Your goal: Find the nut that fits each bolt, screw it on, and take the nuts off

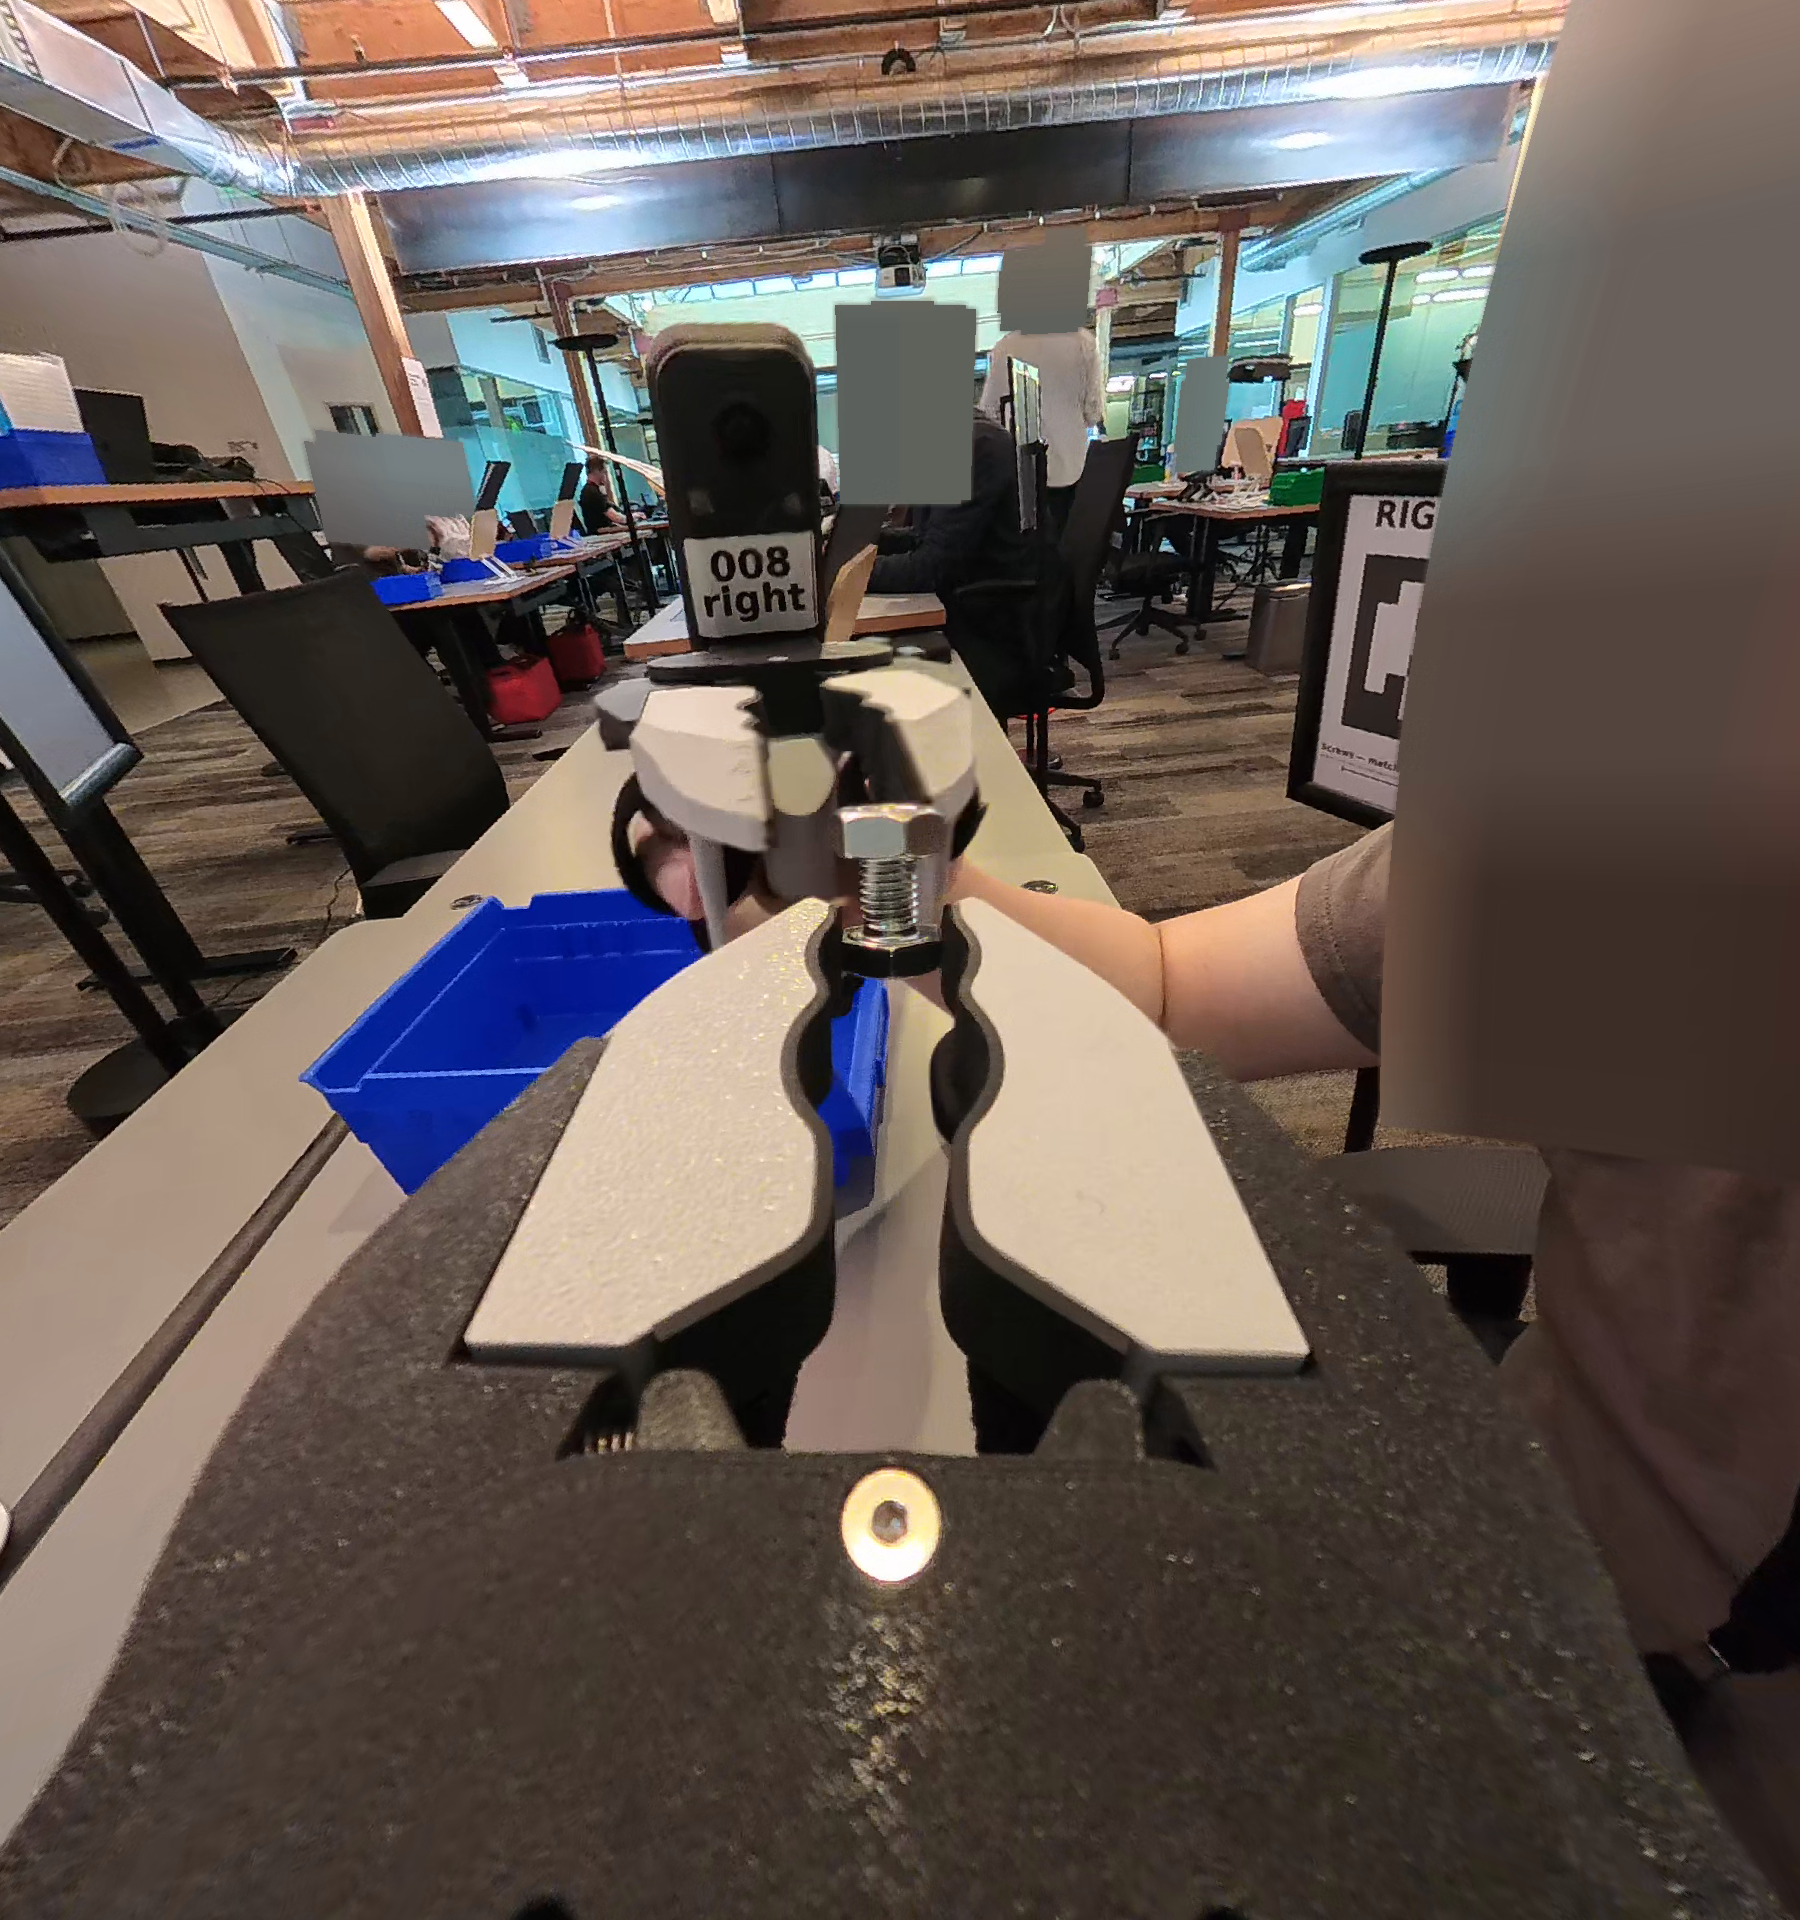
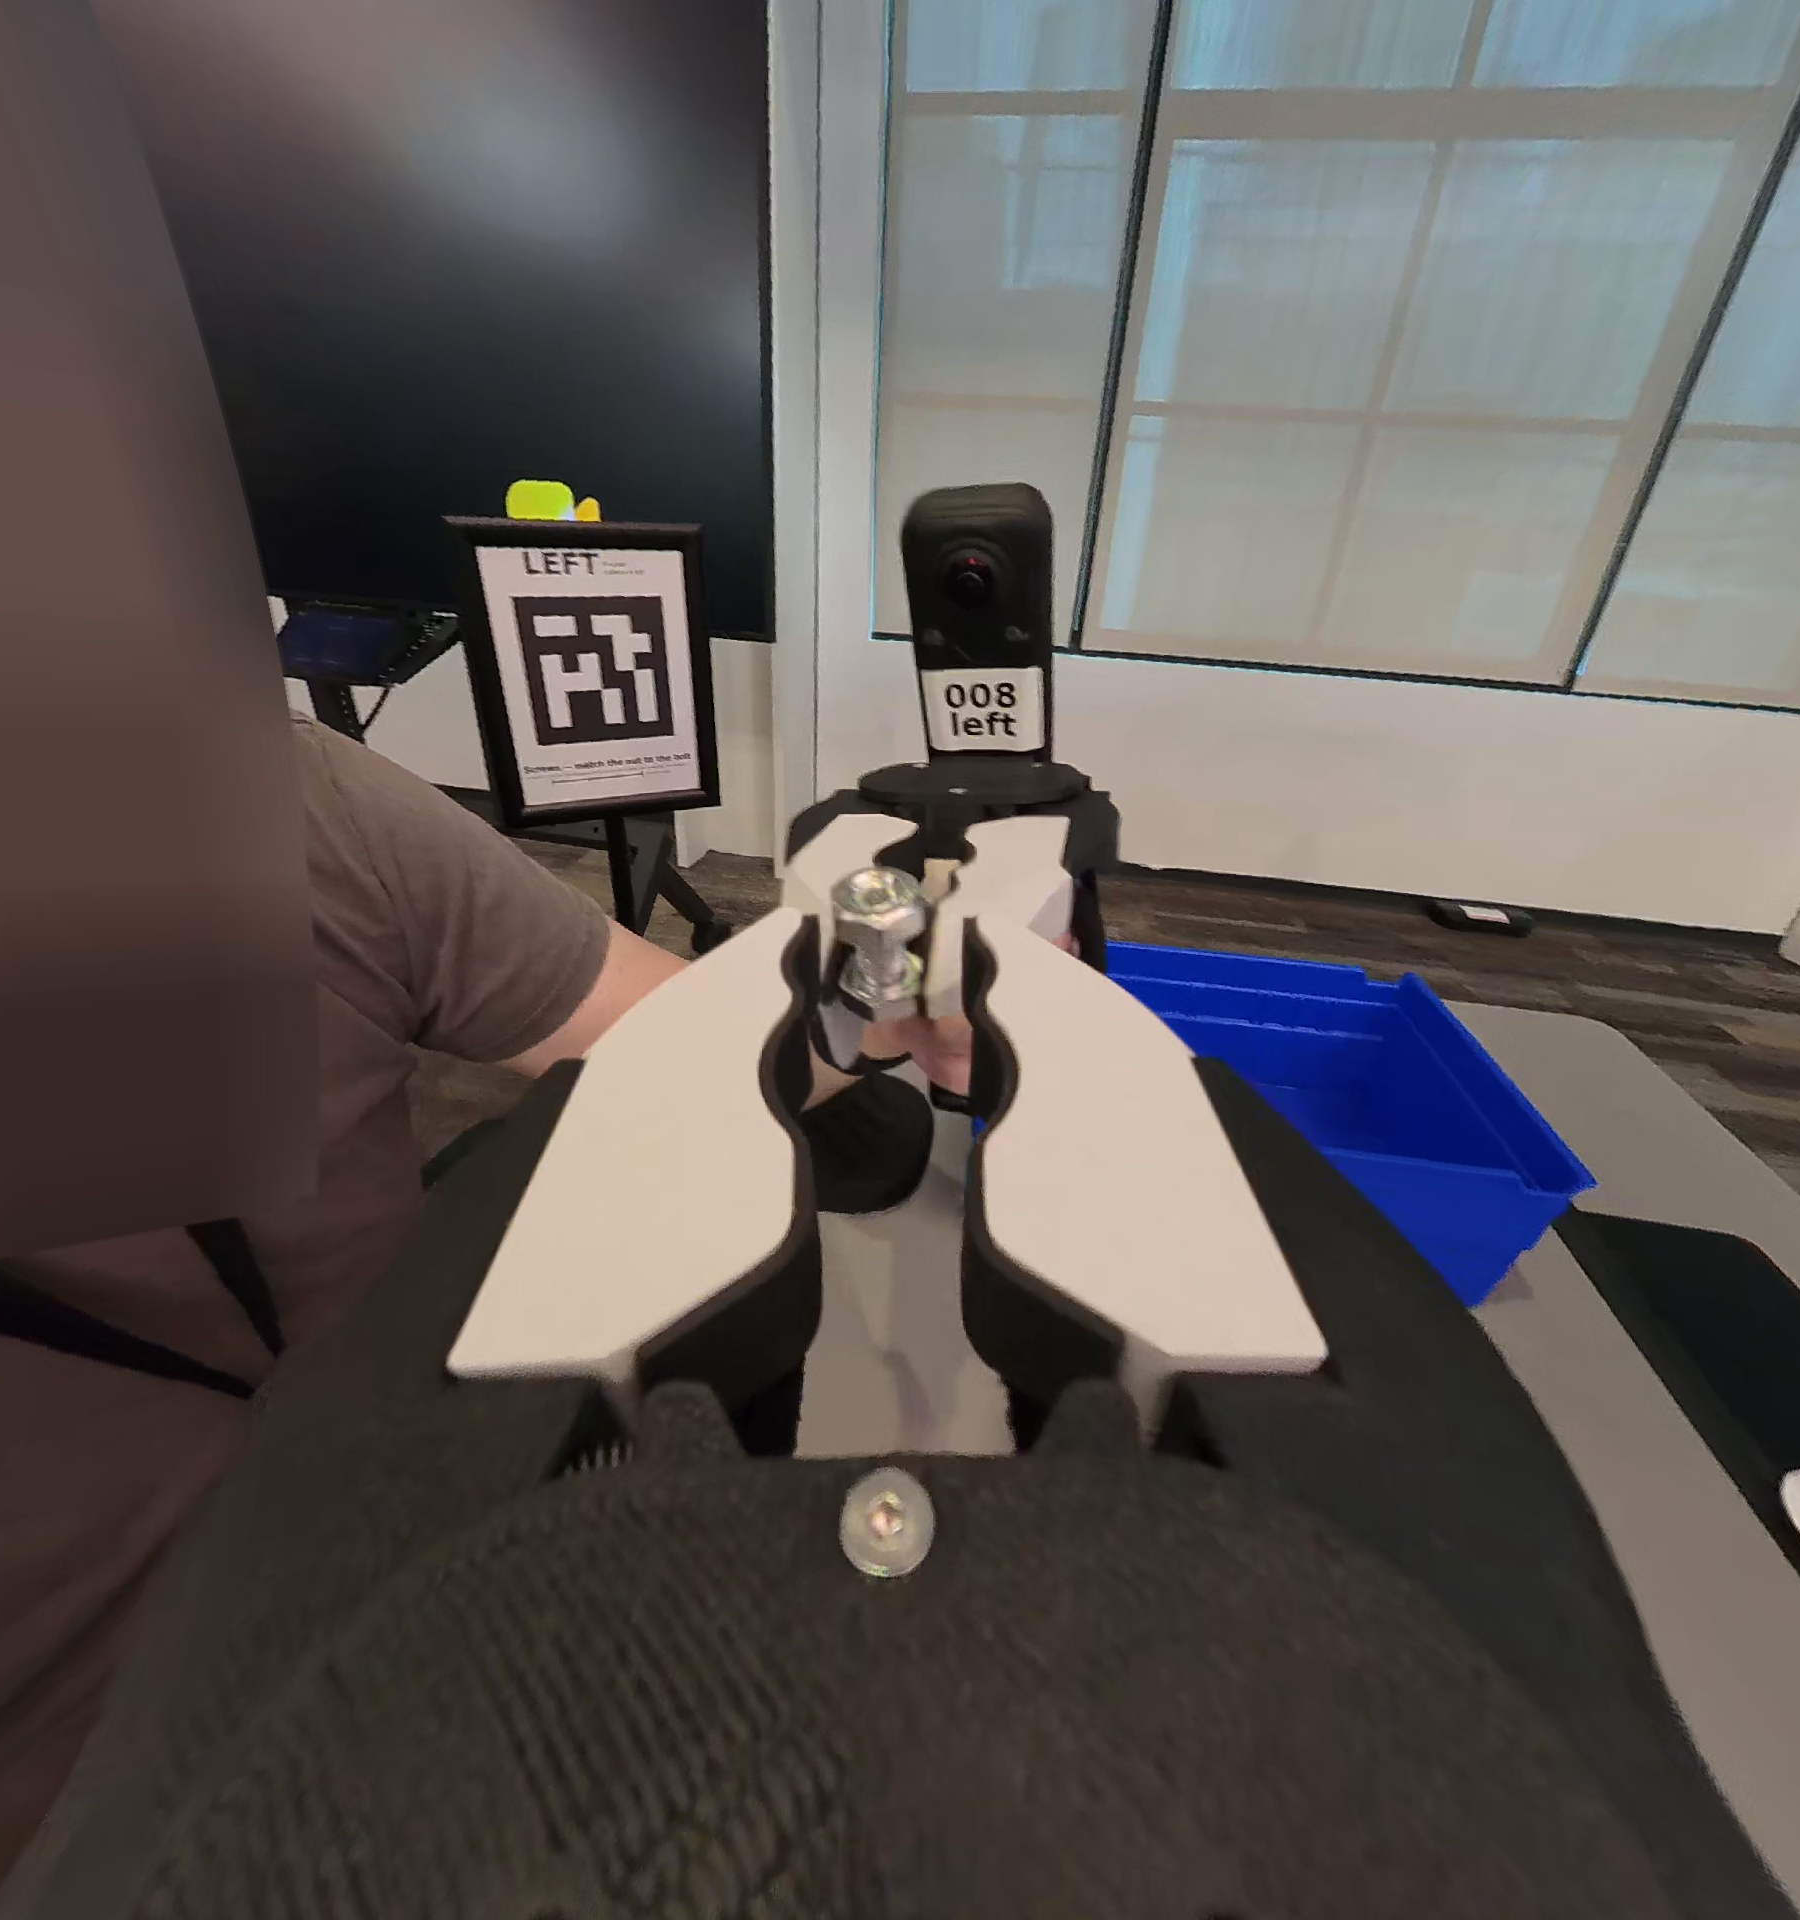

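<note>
The two tools meet nose to nose above the grey desk [image 1: 200,1122], sharing one bright steel bolt [image 1: 891,868] held upright between them. The left tool [image 1: 888,940], with its pale, grainy finger plates edged in scalloped black foam, is clamped on the dark hex nut [image 1: 885,951] at the bottom of the threaded shank. The right tool [image 2: 880,935] is closed on the bolt's shiny hex head [image 2: 872,902], seen from its own camera with the shank running down to the nut [image 2: 880,995]. Bolt and nut hang in the air over the desk, near its long edge. A glossy blue plastic bin [image 2: 1395,1122], rectangular with ribbed walls, sits on the desk just beside the tools.
</note>
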`<state>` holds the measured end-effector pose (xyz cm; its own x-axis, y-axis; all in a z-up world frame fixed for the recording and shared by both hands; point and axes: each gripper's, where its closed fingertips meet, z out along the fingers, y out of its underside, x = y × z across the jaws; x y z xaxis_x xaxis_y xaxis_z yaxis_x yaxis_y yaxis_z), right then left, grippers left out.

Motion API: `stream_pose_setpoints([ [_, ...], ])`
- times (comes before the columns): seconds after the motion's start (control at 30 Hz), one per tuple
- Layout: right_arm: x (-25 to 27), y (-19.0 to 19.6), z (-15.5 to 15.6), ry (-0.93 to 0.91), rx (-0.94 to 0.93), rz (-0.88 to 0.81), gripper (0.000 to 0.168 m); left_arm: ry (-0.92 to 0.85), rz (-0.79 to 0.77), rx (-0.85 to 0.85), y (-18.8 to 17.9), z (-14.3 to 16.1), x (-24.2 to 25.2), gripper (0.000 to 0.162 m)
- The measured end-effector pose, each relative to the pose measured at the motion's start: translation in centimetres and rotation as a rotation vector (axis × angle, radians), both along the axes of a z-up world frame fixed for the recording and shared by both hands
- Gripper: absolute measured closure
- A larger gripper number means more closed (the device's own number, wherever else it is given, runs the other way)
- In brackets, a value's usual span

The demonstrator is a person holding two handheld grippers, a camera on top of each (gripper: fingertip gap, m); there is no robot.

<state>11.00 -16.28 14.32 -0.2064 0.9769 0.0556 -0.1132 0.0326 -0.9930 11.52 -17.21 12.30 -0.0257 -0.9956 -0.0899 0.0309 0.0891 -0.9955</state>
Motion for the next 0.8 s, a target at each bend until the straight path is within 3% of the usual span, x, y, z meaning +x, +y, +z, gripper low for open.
stream_pose_setpoints([
  [0.8,0.2,0.1,-0.1,0.001,0.011,0.008,0.145,0.016,-0.007,0.011,-0.3,-0.2,0.2,0.145],
])
